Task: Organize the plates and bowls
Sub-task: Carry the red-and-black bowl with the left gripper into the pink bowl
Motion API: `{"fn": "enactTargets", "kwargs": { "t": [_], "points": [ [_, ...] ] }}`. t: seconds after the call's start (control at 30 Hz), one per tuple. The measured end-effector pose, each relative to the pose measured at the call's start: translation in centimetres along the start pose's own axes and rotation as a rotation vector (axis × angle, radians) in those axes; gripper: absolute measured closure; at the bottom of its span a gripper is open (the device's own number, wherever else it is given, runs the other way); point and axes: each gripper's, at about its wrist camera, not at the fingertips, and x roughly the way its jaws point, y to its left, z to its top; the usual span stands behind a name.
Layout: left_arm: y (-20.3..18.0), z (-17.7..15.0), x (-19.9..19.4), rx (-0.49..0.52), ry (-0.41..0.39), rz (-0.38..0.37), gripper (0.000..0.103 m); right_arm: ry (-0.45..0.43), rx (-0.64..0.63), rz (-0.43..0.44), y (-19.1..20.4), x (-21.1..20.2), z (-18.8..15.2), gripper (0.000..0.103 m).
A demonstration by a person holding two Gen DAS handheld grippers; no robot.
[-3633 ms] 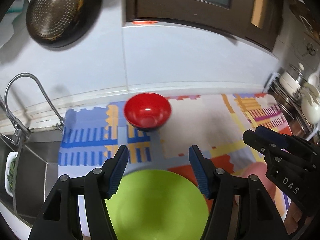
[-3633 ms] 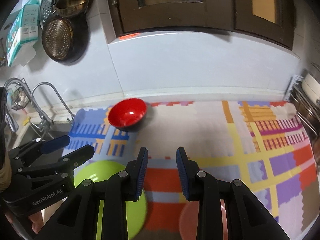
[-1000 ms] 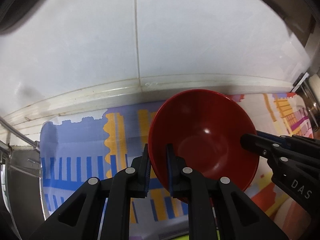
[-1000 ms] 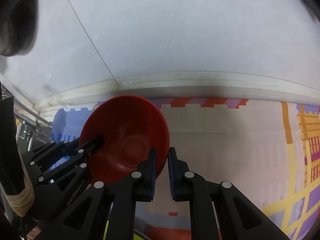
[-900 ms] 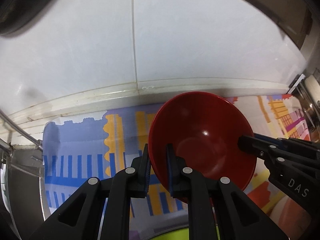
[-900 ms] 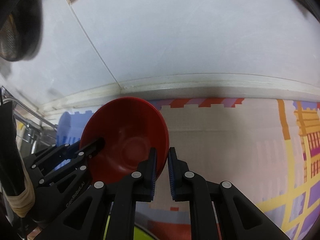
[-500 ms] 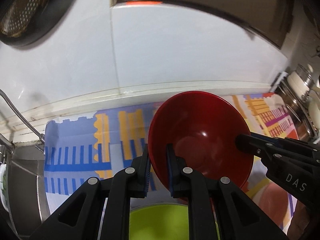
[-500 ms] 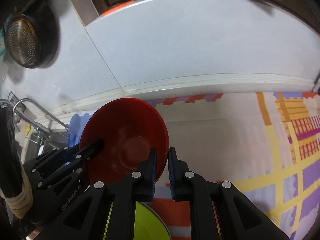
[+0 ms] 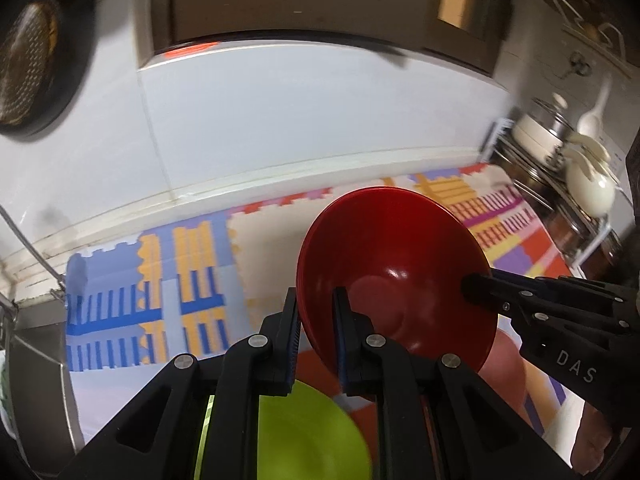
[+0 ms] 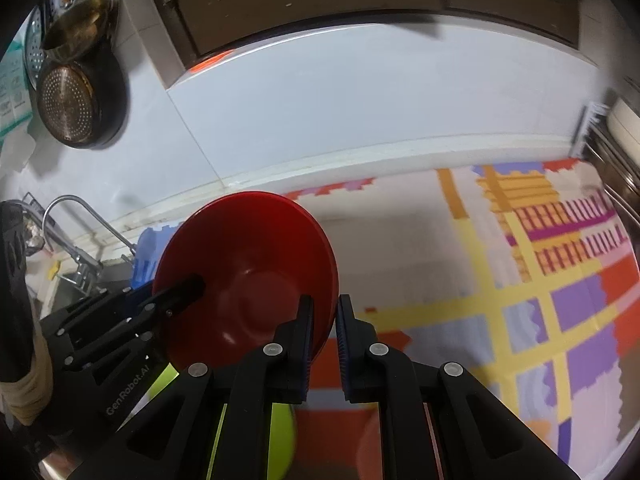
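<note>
Two claws on one red bowl (image 9: 394,276): my left claw (image 9: 316,336) pinches the rim on one side, my right claw (image 10: 324,336) pinches the opposite rim, each with one pad inside the wall and one outside. Bowl is clear of the counter (image 9: 276,248), held tilted above the patterned mat (image 10: 520,280), with the lime-green plate (image 9: 308,432) below and nearer me.

Handling, my judgement: glossy, rigid, thin-walled, most likely plastic or melamine, so light and unlikely to chip. The shine says slippery; a rim pinch on a sloping wall could creep if I tilt further. Opposite rim points are the sensible hold, and I'd keep both pads squarely across the lip.

Surroundings, taken from the bowl:
- green plate directly under its near edge, the likely place to set it, though I can't confirm that.
- a pinkish-orange plate (image 9: 506,364) just beyond the bowl on my right side, partly hidden by the right claw.
- sink and faucet (image 10: 80,224) off to the left.
- rack with pots and a white ladle (image 9: 588,188) far right.
- pan (image 10: 74,108) hanging on the wall, high and left, well apart.

Nothing stands between bowl and green plate. Main hazard: the two claws pulling out of step and twisting the rim free.
</note>
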Motion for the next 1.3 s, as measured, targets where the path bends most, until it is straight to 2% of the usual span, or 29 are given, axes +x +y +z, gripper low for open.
{"fn": "enactTargets", "kwargs": {
  "t": [0.3,0.53,1.03,1.3],
  "points": [
    [-4.8,-1.3,-0.2,0.056,0.032,-0.077,0.086,-0.023,0.055,-0.068,-4.2,-3.9,-3.5,0.091],
    [-8.1,-2.8,0.4,0.091,0.078,-0.12,0.086,-0.021,0.098,-0.103,-6.8,-5.4,-5.5,0.09],
    [-11.1,-5.8,3.6,0.129,0.203,-0.121,0.086,0.062,0.147,-0.12,-10.6,-4.3,-9.2,0.09],
    [-11.8,-6.5,4.6,0.157,0.224,-0.089,0.086,0.107,0.161,-0.109,-11.4,-3.1,-10.3,0.09]
  ]
}}
